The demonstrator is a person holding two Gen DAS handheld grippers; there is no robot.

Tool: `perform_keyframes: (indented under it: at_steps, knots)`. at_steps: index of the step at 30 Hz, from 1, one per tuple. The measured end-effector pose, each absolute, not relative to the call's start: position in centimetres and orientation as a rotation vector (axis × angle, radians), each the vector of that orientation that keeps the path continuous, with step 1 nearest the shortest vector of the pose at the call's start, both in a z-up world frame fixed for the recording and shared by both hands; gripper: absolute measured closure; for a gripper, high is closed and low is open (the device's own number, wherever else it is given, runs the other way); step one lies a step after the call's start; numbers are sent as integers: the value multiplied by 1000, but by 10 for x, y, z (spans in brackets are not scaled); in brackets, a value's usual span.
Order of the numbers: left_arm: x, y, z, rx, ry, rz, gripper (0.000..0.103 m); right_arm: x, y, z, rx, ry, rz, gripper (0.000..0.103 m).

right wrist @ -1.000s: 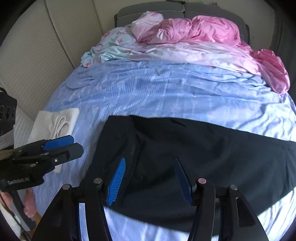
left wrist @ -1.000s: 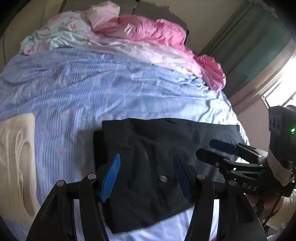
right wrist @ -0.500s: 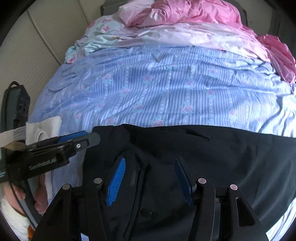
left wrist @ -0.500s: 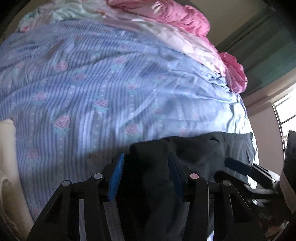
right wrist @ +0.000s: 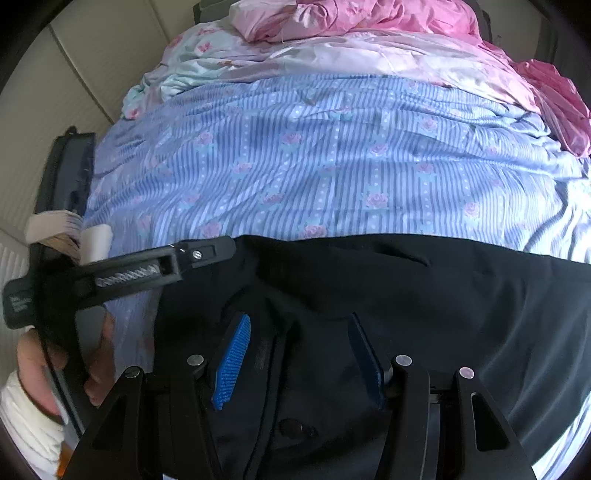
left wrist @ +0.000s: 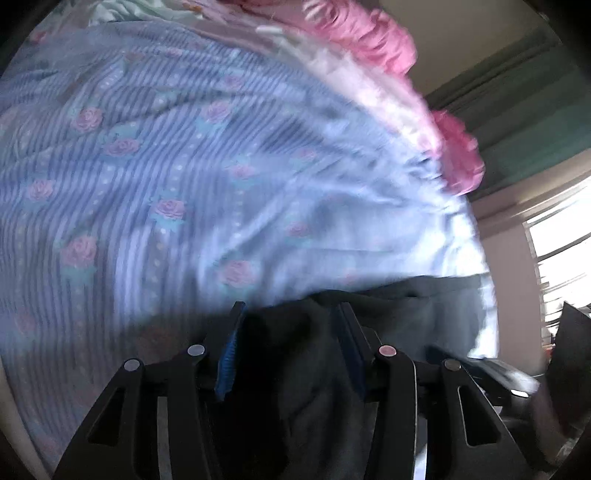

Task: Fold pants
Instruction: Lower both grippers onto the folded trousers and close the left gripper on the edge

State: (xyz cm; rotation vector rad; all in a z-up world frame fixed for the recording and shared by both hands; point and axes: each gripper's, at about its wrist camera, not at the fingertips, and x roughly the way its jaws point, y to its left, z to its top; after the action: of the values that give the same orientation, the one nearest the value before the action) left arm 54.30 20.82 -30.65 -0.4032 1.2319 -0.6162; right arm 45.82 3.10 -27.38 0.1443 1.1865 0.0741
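1. The left gripper [left wrist: 288, 347], black with ribbed blue pads, has a bunched fold of the black fabric pants [left wrist: 295, 376] between its fingers; the cloth fills the gap, so it reads as clamped on the pants (this view is motion-blurred).
2. The right gripper [right wrist: 299, 356] hangs just above the pants [right wrist: 406, 314] with its blue pads apart and nothing between them.
3. In the right wrist view the pants lie spread directly beneath and ahead of the fingers, stretching off to their right, on the blue striped bedsheet with pink roses [right wrist: 332, 166].
4. To the left of the right gripper, the left gripper [right wrist: 207, 254] reaches the pants' upper left corner.
5. Beyond the sheet lies a crumpled pink satin blanket [right wrist: 351, 18].
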Motion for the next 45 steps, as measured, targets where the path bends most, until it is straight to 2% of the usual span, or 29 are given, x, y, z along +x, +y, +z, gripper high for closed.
perform_keyframes:
  at_steps: [3,12,20,23,25,26,30,34,41,43,44,45]
  knots:
    - [530,214,-300,-448,1216,-694,57,455,29,-272,153,1182,77,47]
    - [525,211,-329,-429,1276,-599,55,456,36,-274,134,1173,82,47]
    - [487,212,-341,-429,1339,-628,53,456,36,-279,138,1187,88,47]
    - [477,208,-341,-385,1312,-614,53,453,36,-281,132,1189,95,47]
    - [479,208,-342,-397,1322,-576,59,450,36,-283,126,1195,96,47]
    - [480,209,-341,-396,1322,-546,74,449,37,-285,123,1200,96,47]
    - [470,223,-325,-464,1294,-515,95,445,40,-291,123,1223,98,47]
    - [455,231,-295,-404,1218,-486,96,440,49,-286,135,1216,131,47]
    - [469,226,-319,-268,1291,-511,91,453,82,-298,59,1224,182,47]
    - [466,225,-315,-204,1287,-474,77,453,80,-304,75,1249,182,47]
    - [465,225,-312,-156,1284,-435,64,451,76,-305,81,1253,176,47]
    - [462,223,-305,-91,1270,-392,56,449,74,-304,78,1250,169,47]
